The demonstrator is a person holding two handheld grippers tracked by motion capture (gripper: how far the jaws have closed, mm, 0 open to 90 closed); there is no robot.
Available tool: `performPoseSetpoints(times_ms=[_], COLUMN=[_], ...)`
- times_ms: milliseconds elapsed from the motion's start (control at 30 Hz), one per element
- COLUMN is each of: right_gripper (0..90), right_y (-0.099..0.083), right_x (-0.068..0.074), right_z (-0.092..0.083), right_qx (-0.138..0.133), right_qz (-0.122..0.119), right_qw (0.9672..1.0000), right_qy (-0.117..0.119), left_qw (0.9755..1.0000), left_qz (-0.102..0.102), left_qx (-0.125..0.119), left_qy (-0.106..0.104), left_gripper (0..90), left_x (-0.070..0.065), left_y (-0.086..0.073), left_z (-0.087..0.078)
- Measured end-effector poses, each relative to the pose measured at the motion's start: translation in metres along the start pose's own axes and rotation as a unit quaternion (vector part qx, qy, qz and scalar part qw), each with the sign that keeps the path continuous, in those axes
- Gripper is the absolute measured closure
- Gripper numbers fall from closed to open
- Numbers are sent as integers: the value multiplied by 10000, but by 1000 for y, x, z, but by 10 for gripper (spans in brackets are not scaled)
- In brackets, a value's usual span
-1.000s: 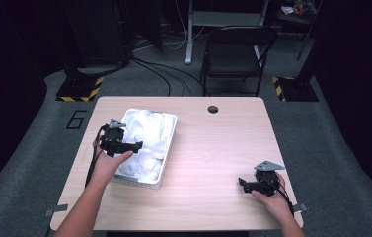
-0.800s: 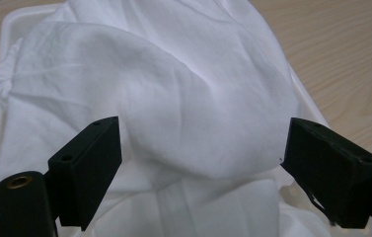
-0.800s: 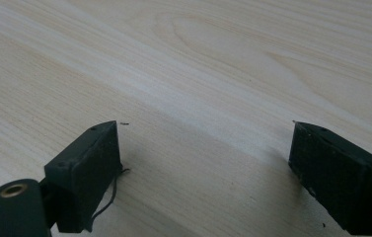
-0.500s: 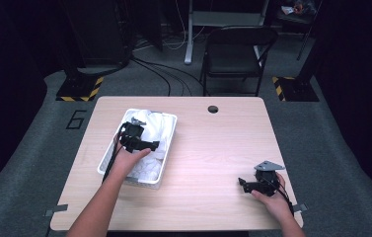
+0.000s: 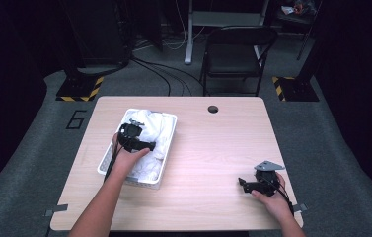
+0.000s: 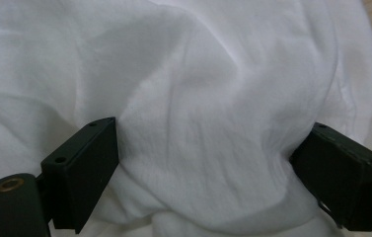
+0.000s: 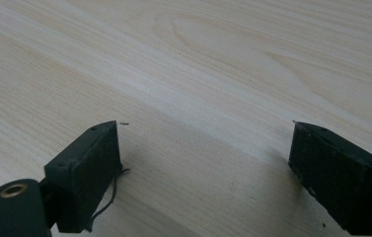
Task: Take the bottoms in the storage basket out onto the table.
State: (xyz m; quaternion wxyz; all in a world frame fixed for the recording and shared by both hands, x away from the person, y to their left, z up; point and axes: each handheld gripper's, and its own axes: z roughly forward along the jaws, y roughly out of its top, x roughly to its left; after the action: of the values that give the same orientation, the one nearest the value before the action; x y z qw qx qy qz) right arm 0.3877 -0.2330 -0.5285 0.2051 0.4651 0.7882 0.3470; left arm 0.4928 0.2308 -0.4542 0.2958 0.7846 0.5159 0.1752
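While spread, left tongs (image 6: 203, 168) straddle white cloth (image 6: 198, 98).

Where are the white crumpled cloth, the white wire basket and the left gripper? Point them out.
white crumpled cloth (image 6: 213, 148), left gripper view, the bulge between the jaws
white wire basket (image 5: 105, 164), high view, its left wall
left gripper (image 5: 150, 146), high view, at its tips over the cloth
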Motion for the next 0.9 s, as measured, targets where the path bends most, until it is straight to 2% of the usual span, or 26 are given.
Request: performPoseSetpoints(times_ms=[67, 200, 367, 533, 767, 900], right_gripper=[116, 116, 116, 116, 111, 109], right_y=[0, 0, 0, 0, 1, 1], right_x=[0, 0, 0, 0, 1, 1], right_z=[0, 0, 0, 0, 0, 1], right_qx=[2, -2, -3, -3, 38, 21], right_qz=[-2, -2, 1, 6, 34, 26], right_qw=[10000, 10000, 10000, 10000, 10000, 10000], right_qy=[1, 1, 0, 2, 34, 36], left_qw=[9999, 9998, 9997, 9989, 9982, 9983], left_qz=[-43, -74, -151, -350, -331, -182], left_qx=[45, 149, 200, 288, 373, 490], left_qy=[82, 68, -29, -150, -325, -269], left_gripper=[105, 65, 48, 41, 37, 34], left_x=[2, 5, 9, 10, 6, 2], left_y=[-1, -2, -3, -4, -4, -5], left_z=[3, 7, 12, 18, 23, 25])
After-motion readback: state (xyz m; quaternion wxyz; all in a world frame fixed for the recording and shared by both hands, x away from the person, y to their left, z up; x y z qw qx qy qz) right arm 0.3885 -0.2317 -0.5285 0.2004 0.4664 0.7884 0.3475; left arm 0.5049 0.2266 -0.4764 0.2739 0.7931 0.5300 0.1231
